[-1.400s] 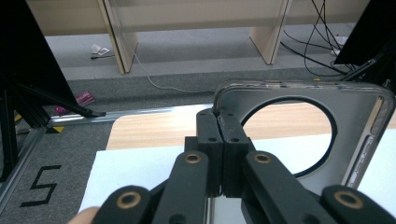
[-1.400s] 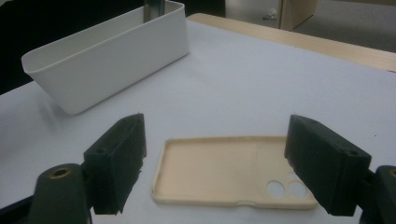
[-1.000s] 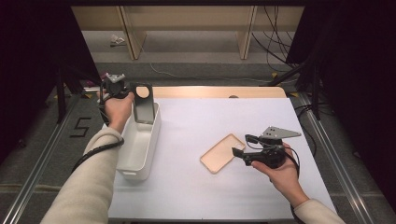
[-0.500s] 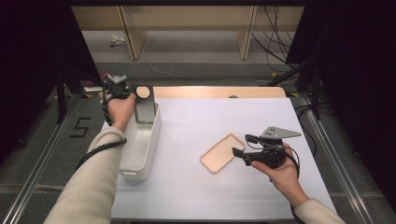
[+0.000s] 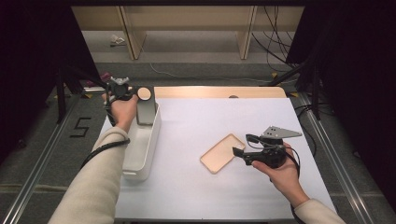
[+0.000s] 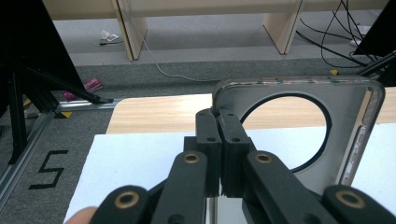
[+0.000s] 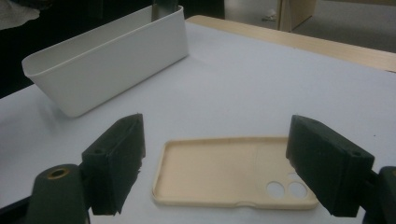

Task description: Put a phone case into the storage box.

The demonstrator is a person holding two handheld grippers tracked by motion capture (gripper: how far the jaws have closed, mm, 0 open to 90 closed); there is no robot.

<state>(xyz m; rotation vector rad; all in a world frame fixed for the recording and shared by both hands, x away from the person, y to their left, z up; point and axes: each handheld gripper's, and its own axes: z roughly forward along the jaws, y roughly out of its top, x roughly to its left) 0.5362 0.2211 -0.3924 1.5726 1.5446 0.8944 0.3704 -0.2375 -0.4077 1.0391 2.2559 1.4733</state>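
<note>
From the high view, my left gripper (image 5: pixel 122 88) sits at the upper left of the frame, pinching the edge of a grey phone case (image 5: pixel 145 108) that stands upright at the far end of a long white bin (image 5: pixel 148 149). At the lower right, my right gripper (image 5: pixel 243 148) points left toward a beige phone case (image 5: pixel 223 153) lying flat, hollow side up, on the white table (image 5: pixel 196 186) near the centre. In the left gripper view, my jaws are pressed tightly together at the centre of the frame, clamped on the rim of the grey phone case (image 6: pixel 345 121), whose large round opening fills the right side. In the right gripper view, my jaws stand wide apart at the lower corners, with the beige phone case (image 7: pixel 219 172) lying between them, and the white bin (image 7: pixel 107 60) across the upper left.
</note>
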